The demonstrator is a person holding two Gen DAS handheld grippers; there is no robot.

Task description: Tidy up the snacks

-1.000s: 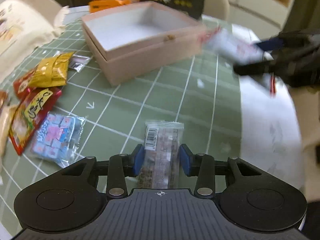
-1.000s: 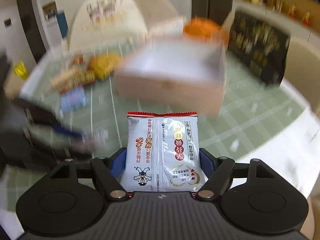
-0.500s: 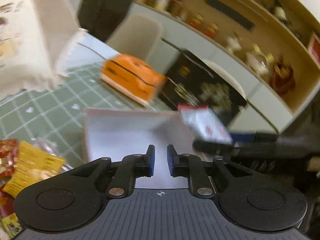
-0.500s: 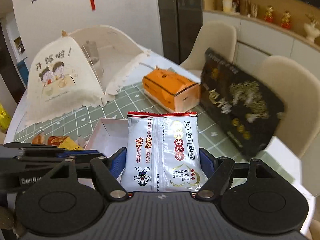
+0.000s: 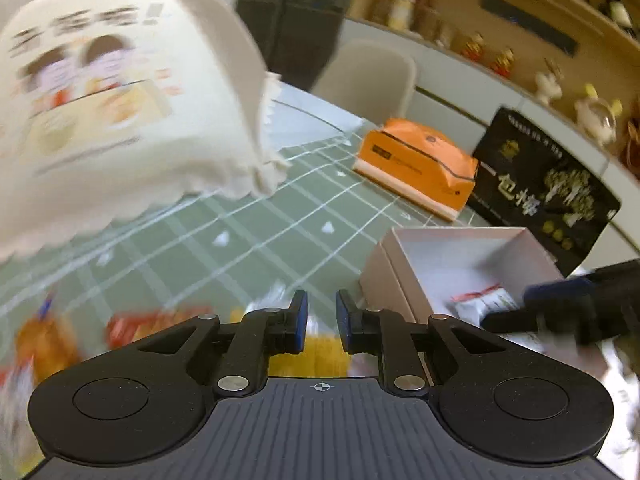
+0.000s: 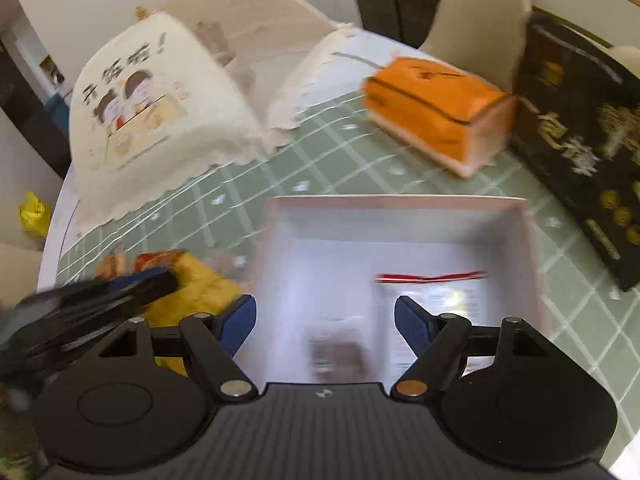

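Observation:
A pale pink open box (image 6: 400,204) stands on the green grid mat. A white snack packet with a red top edge (image 6: 434,292) lies inside it, with a blurred dark packet (image 6: 338,354) beside it. My right gripper (image 6: 325,316) is open and empty above the box. The white packet also shows in the left wrist view (image 5: 482,304), with the right gripper (image 5: 560,308) over it. My left gripper (image 5: 321,316) has its jaws nearly closed with nothing between them, above loose yellow (image 5: 308,356) and red (image 5: 152,322) snack packets left of the box (image 5: 452,240).
A cream mesh food cover (image 6: 160,120) fills the far left. An orange tissue pack (image 6: 436,108) and a black gift box (image 6: 580,152) stand behind the pink box. A beige chair (image 5: 368,76) and shelves with ornaments are beyond the table.
My right gripper opened and let go of the white packet, which now lies in the box. My left gripper no longer holds the dark packet and has swung left over the loose snacks.

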